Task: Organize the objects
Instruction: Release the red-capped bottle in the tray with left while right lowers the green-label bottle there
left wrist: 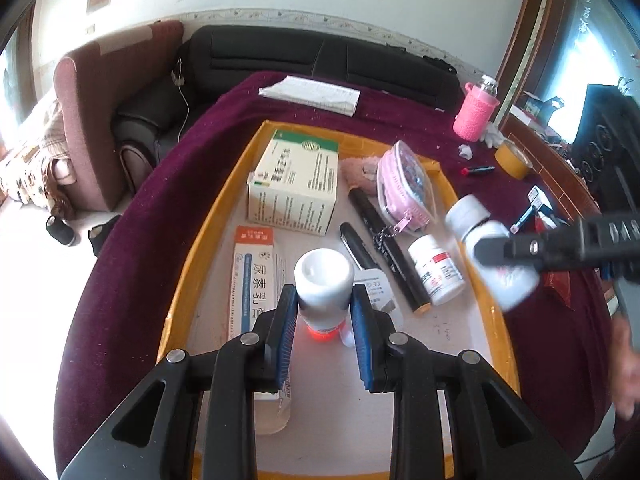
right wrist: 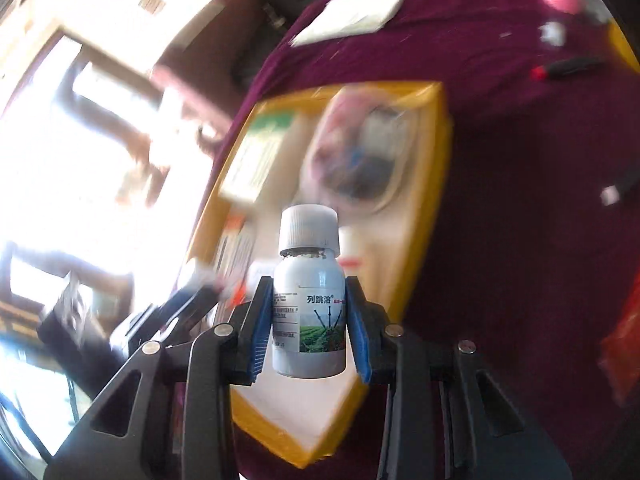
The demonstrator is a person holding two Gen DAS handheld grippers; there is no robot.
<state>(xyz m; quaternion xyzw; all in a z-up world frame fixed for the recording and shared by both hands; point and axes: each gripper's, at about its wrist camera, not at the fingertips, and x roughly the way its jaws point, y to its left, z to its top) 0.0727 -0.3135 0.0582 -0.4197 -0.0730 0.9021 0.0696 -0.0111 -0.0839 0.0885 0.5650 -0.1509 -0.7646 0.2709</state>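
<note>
We hold two white bottles, one in each gripper, and both are above the tray, a flat tray with a yellow rim on a dark red cloth.

The left bottle sits between the blue pads of the left gripper, which is closed on its body. Its long axis runs along the fingers, cap away from us, over the near part of the tray. A red glow shows at its lower end.

The right bottle is clamped the same way by the right gripper, pads on both sides of the label, cap pointing away. In the left view this bottle hangs blurred over the right rim of the tray, just beside a small pill bottle that lies inside. So the free white floor lies to the left of it and towards us; we judge that the next move turns on this.

On the right bottle's label we read 列跳溶, over a picture of a green field. A long box beside the left bottle says 尿素乳膏. The big green and white box has printing too small to read. Two black pens and a pink pouch lie between.
</note>
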